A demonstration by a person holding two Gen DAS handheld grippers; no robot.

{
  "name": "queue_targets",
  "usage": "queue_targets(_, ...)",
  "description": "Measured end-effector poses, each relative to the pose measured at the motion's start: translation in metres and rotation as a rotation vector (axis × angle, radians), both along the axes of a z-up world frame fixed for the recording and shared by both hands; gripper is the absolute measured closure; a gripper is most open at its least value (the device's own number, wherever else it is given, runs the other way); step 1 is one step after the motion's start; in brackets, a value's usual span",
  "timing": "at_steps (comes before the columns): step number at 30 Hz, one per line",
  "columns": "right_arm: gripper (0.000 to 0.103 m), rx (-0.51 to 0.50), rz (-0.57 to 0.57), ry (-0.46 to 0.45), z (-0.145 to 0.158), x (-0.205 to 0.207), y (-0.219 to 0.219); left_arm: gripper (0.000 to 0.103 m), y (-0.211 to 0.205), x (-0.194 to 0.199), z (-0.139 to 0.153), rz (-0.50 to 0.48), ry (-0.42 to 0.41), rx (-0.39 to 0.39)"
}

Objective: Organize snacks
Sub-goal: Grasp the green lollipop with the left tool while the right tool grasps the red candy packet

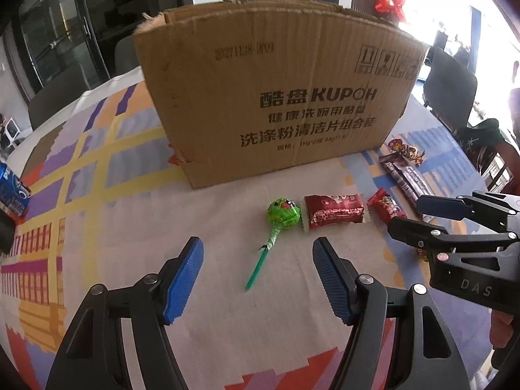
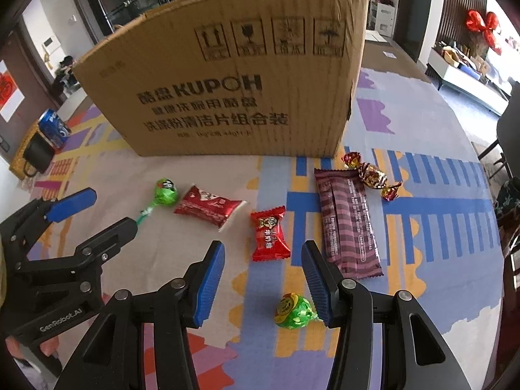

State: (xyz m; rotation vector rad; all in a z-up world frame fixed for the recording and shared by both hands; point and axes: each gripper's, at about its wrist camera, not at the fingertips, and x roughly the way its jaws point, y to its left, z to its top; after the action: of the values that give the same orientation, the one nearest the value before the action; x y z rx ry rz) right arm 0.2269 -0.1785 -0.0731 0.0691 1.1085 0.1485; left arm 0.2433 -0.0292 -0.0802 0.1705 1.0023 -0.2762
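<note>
Green lollipop (image 1: 282, 213) ahead of left claw (image 1: 258, 279)

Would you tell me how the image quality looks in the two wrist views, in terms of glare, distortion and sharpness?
Left wrist view: window light at the upper right is blown out to white; the fisheye bows the cardboard box; the green lollipop is sharp. Right wrist view: lighting is more even, the box's top edge curves strongly, the red candy packet print is legible, and the frame corners are black.

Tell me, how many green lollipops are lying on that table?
2. One green lollipop lies left of the dark red packet; a second lollipop sits between the right gripper fingers. Others may hide inside the cardboard box.
</note>
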Motion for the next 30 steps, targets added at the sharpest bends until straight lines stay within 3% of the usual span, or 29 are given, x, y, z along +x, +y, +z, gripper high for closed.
queue_targets(17, 0.053, -0.013, -0.009, 0.011, -0.010, 0.020, -0.001, 0.044, -0.015, 0.031, -0.021, -0.002, 0.050, -0.019)
queue_targets(26, 0.059, 0.001, -0.006, 0.020, -0.016, 0.025, -0.003, 0.062, -0.020, 0.033, -0.029, -0.005, 0.077, -0.027)
queue_targets(30, 0.066, 0.003, -0.001, 0.025, -0.020, 0.025, -0.001, 0.076, -0.021, 0.033, -0.031, 0.000, 0.088, -0.037)
